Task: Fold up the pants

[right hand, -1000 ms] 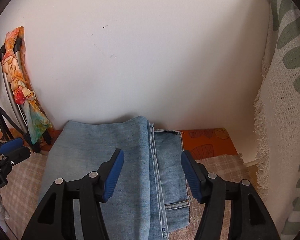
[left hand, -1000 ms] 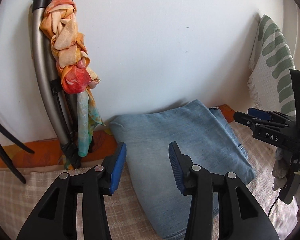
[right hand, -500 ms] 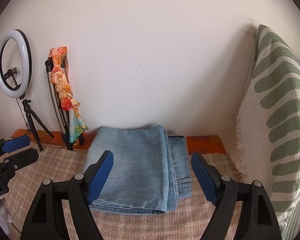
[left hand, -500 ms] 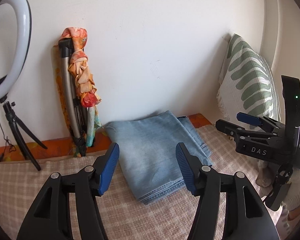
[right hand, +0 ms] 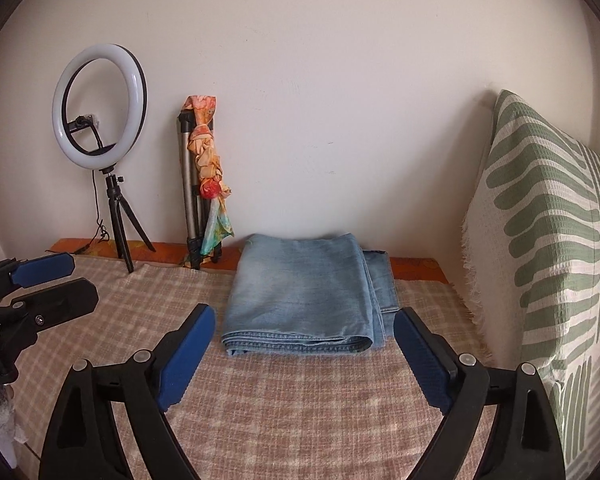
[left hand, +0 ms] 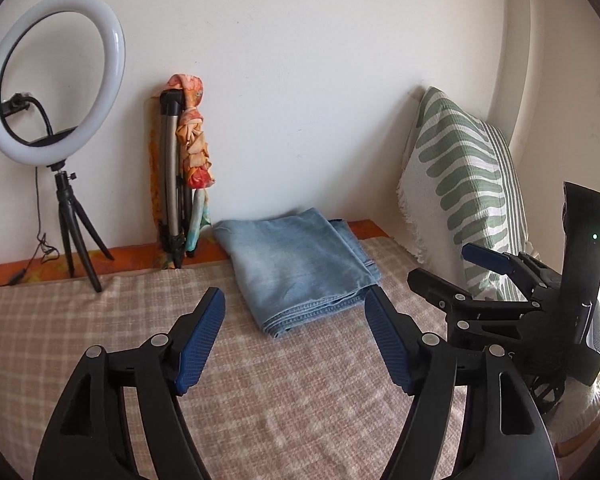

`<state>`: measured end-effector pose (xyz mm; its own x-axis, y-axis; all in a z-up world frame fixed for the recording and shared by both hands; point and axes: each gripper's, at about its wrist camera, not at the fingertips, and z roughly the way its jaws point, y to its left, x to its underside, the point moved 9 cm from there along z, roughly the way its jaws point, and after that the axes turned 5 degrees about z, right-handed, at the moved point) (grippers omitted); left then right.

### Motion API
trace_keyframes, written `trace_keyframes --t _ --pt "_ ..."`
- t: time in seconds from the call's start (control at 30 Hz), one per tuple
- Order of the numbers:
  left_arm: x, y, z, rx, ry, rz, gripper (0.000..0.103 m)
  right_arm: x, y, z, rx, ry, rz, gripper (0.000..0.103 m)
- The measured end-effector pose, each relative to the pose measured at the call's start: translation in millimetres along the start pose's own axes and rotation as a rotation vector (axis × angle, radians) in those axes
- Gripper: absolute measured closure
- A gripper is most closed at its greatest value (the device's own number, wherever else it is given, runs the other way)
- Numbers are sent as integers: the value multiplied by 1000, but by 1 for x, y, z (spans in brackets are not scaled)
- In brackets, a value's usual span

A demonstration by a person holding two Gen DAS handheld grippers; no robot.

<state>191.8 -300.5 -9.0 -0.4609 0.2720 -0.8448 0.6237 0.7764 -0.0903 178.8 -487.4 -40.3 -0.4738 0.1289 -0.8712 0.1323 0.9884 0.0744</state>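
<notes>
Left gripper (left hand: 294, 336): blue-padded fingers spread wide, holding nothing, above the checked blanket (left hand: 260, 392). Right gripper (right hand: 303, 348): likewise wide apart, empty. No lettering legible in full. Pants (right hand: 303, 292): light blue denim, folded into a flat stacked rectangle, lying on the blanket near the wall, beside the green-patterned pillow (right hand: 547, 248).

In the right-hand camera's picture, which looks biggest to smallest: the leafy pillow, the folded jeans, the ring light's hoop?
As they appear in the right wrist view:
1. Leafy pillow, though it sits nearest the camera, which inflates it.
2. Folded jeans.
3. Ring light's hoop, smallest, though it stands farther back, by the wall.
</notes>
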Motion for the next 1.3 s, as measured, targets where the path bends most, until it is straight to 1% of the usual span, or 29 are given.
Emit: trace_keyframes --t 0.07,0.13,0.2,0.27,0.37,0.47,0.57,0.67,0.83,1.07,1.3 --pt "9 0 -14 -7 -5 10 30 11 8 -12 -3 -2 9 9" --pt "18 2 -27 -18 -11 14 30 23 14 -21 -13 2 32 0" --pt "30 5 -39 -6 -10 -8 26 33 19 -30 -7 -7 40 0" --pt "42 8 -49 6 -6 -24 25 43 24 -38 8 -15 39 0" --pt "62 13 -62 -24 -3 -14 24 56 31 -48 20 -21 45 0" --pt "79 19 -70 -22 11 -27 24 68 40 -54 4 -9 51 0" --pt "93 29 -76 -37 10 -51 24 76 46 -60 14 -21 52 0" --pt "105 37 -77 -64 14 -47 24 81 50 -64 32 -33 47 0" --pt "121 45 -72 -97 26 -32 23 90 55 -63 21 -34 56 0" --pt "132 48 -70 -98 -5 -22 23 99 56 -51 41 -32 49 0" --pt "143 50 -63 -116 23 27 22 104 51 -44 59 -26 66 0"
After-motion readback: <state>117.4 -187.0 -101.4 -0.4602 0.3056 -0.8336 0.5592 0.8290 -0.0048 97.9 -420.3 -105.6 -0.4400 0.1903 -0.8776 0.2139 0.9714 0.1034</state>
